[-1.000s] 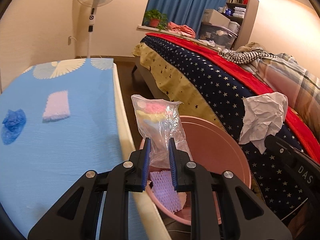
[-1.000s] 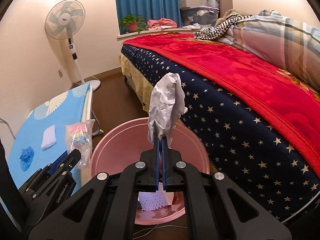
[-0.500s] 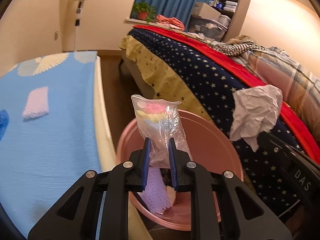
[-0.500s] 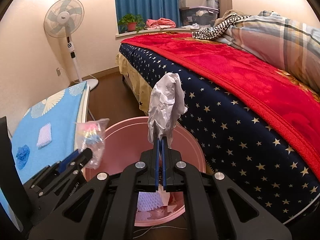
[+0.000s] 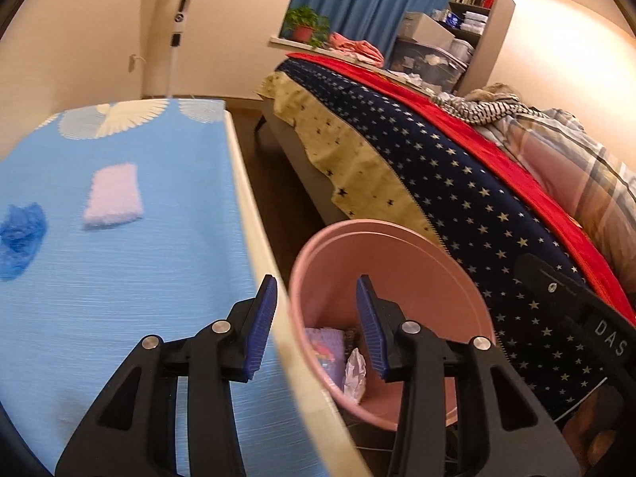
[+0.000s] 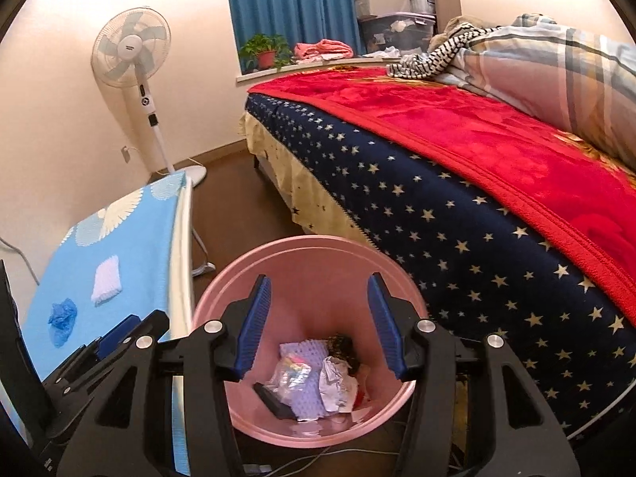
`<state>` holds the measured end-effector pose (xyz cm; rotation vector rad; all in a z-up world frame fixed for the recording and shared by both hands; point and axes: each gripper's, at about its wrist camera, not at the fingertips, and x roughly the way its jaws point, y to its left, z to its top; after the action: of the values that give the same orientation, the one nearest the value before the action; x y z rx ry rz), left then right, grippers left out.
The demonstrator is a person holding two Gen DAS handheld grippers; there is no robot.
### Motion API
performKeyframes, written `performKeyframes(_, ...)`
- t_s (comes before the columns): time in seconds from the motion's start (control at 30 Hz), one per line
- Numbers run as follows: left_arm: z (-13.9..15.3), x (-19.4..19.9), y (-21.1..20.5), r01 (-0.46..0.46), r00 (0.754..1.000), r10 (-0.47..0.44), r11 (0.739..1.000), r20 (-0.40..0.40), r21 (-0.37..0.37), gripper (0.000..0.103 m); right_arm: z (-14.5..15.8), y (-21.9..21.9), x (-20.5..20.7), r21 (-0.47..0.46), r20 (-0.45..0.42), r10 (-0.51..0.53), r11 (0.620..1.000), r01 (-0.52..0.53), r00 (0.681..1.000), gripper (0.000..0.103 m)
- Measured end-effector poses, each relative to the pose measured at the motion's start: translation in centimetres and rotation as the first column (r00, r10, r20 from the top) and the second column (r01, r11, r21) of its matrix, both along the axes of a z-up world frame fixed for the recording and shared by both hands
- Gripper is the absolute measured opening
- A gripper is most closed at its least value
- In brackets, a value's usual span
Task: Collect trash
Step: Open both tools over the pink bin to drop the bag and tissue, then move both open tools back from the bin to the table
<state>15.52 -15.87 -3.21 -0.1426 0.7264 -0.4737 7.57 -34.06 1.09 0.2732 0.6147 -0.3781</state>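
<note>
- Over the pink bin [image 6: 318, 250]: right gripper [image 6: 318, 322] jaws spread wide, nothing held; sits directly above the opening, so a release would land inside
- left gripper [image 5: 316, 318] also agape and empty; straddles bin rim and table edge [image 5: 254, 214]
- bin contents: crumpled white paper [image 6: 336, 381], clear crinkly plastic bag [image 6: 290, 373], lilac foam net [image 6: 302, 351]; all soft, light
- still out on the blue cloth table: lilac foam pad [image 5: 113, 196], crumpled blue wad [image 5: 22, 230]; likely next picks
</note>
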Motion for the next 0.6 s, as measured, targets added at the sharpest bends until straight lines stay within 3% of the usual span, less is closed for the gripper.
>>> performKeyframes(0.53, 1.3, 0.4, 8.7, -0.216, 0.975, 0.212, 0.974, 0.068, 0.068, 0.034, 0.3, 6.5, 2.8, 0.050, 0.076, 0.173, 0.983, -0.177, 0.982, 0.048)
performKeyframes(0.6, 1.3, 0.5, 9.4, -0.231, 0.972, 0.226, 0.970, 0.071, 0.076, 0.034, 0.1, 7.2, 3.5, 0.060, 0.077, 0.194, 0.978, -0.198, 0.978, 0.042)
